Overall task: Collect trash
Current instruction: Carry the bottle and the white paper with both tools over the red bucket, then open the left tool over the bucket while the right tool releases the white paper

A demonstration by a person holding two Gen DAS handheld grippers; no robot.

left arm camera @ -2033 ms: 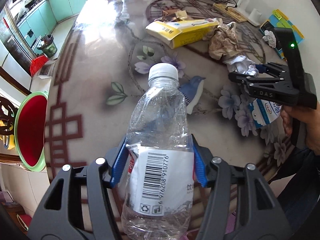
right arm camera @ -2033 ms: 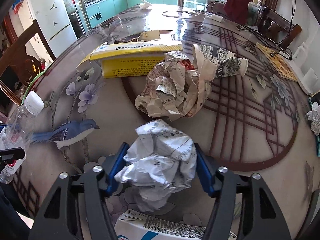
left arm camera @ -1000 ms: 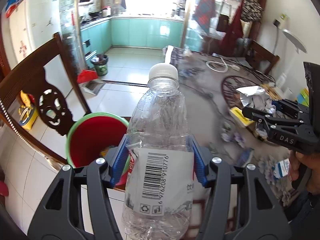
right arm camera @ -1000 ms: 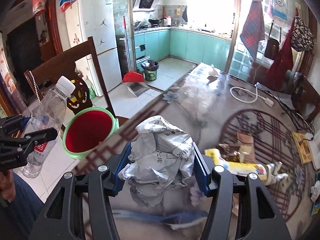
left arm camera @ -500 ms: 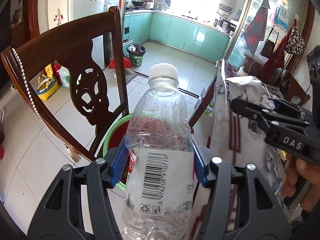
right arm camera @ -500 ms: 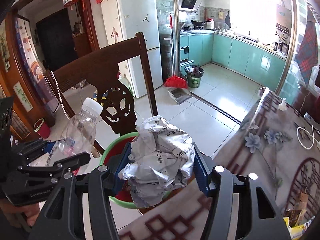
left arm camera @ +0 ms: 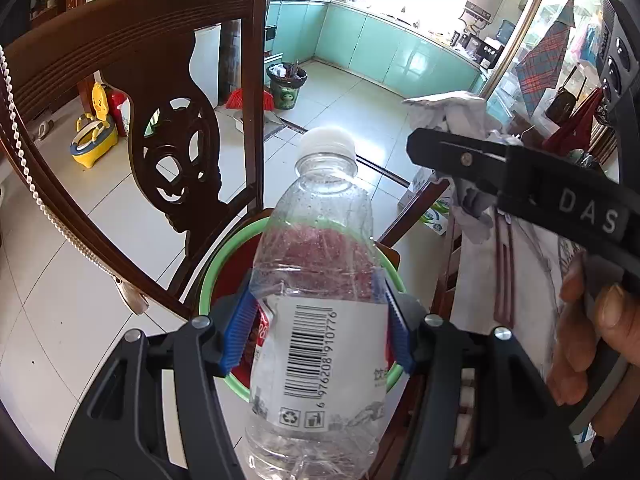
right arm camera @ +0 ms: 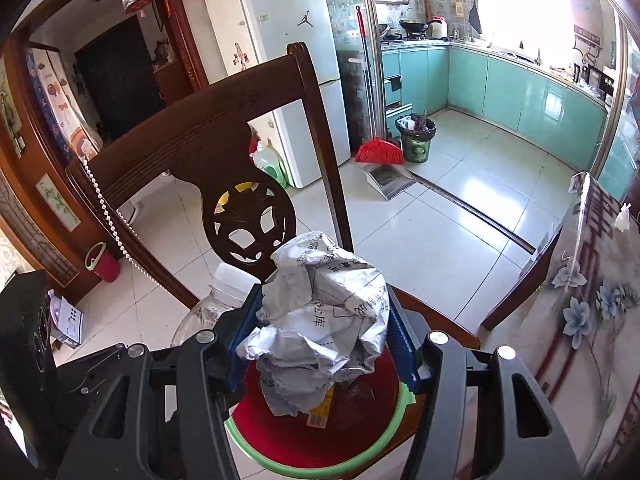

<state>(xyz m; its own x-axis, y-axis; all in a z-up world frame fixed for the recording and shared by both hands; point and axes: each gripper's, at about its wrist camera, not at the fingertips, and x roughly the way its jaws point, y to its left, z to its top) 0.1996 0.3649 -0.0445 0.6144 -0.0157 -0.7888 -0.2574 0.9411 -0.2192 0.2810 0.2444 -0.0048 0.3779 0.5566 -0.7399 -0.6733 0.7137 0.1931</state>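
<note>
Hand-held grippers tilted down over bin (right arm camera: 394, 436), clamping bottle (left arm camera: 316, 280), paper wad (right arm camera: 324, 320).

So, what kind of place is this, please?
Most likely a home, a dining area open to a kitchen: a carved wooden chair, a white fridge, teal kitchen cabinets and a broom on the tiled floor.

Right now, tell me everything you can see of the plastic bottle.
The plastic bottle is clear, crinkled and apparently empty, with a white screw cap and a white label bearing a barcode and recycling marks. The left tongs clamp it at the label's top edge between blue pads. It points cap-forward over the red bucket with a green rim beside a dark wooden chair.
</note>
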